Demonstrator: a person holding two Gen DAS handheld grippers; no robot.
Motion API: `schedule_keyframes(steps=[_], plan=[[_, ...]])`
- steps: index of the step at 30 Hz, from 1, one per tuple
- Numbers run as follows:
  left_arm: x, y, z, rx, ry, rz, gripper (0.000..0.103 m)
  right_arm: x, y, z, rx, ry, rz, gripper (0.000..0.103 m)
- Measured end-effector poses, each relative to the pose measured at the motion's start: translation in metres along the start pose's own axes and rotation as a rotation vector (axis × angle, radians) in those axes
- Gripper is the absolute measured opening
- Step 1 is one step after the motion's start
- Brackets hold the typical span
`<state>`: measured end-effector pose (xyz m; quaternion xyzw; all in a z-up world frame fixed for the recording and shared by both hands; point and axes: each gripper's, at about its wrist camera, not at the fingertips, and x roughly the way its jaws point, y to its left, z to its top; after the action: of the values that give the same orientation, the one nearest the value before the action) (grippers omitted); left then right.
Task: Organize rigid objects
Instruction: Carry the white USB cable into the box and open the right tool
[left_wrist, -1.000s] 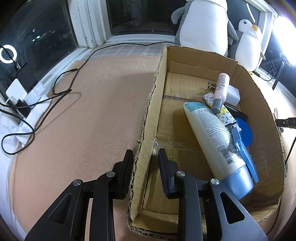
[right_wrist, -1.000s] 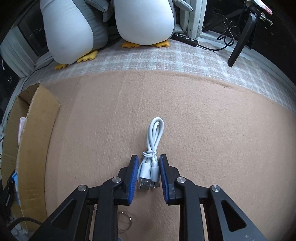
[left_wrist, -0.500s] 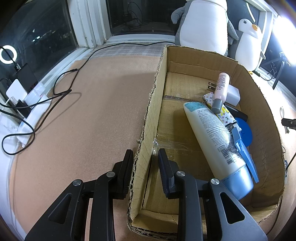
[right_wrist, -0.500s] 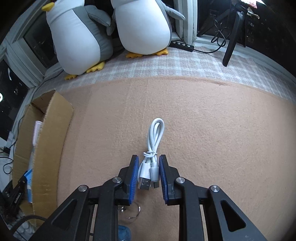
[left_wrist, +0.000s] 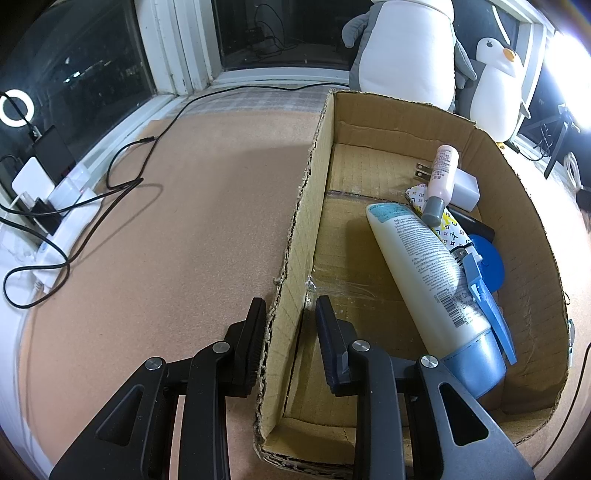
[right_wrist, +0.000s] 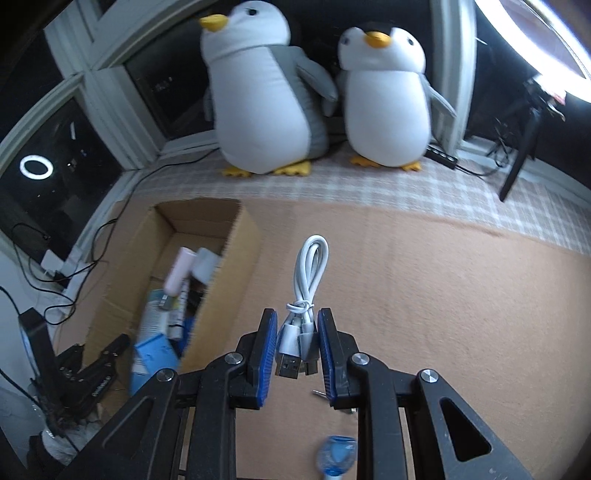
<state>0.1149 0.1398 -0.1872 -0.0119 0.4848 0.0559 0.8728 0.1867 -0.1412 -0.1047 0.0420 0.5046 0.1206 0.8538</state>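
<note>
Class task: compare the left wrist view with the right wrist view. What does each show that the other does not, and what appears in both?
Only the left wrist view shows the left gripper clamped on the near wall of the cardboard box.

Only the right wrist view shows the right gripper holding a coiled white USB cable.

Both show the box, the pink bottle inside it, and two plush penguins.

penguins: two plush toys, large (right_wrist: 266, 107) at 11 o'clock, small (right_wrist: 388, 103) at 1 o'clock, side by side on the checked cloth (right_wrist: 461, 192)
ring light: reflection (left_wrist: 16, 108) at 9 o'clock in the dark window
power strip: white (left_wrist: 70, 206), at 9 o'clock, black cables (left_wrist: 122, 177) trailing over the mat
</note>
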Motion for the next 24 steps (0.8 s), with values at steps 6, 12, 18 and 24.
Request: schedule_keyframes(steps=[6, 12, 18, 24], plan=[[0.0, 0.0, -0.001, -0.002, 0.0, -0.003, 0.026, -0.001, 0.038, 0.01, -0.054, -0.011, 0.047, 0.02], [0.0, 0.0, -0.001, -0.005, -0.001, -0.008, 0.026, 0.007, 0.073, 0.02, -0.108, -0.008, 0.088, 0.02], [0.0, 0.0, -0.002, -0.009, -0.003, -0.011, 0.026, 0.022, 0.1, 0.026, -0.144, 0.01, 0.124, 0.02], [0.0, 0.0, -0.002, -0.01, -0.003, -0.011, 0.026, 0.046, 0.117, 0.028, -0.141, 0.054, 0.161, 0.02]])
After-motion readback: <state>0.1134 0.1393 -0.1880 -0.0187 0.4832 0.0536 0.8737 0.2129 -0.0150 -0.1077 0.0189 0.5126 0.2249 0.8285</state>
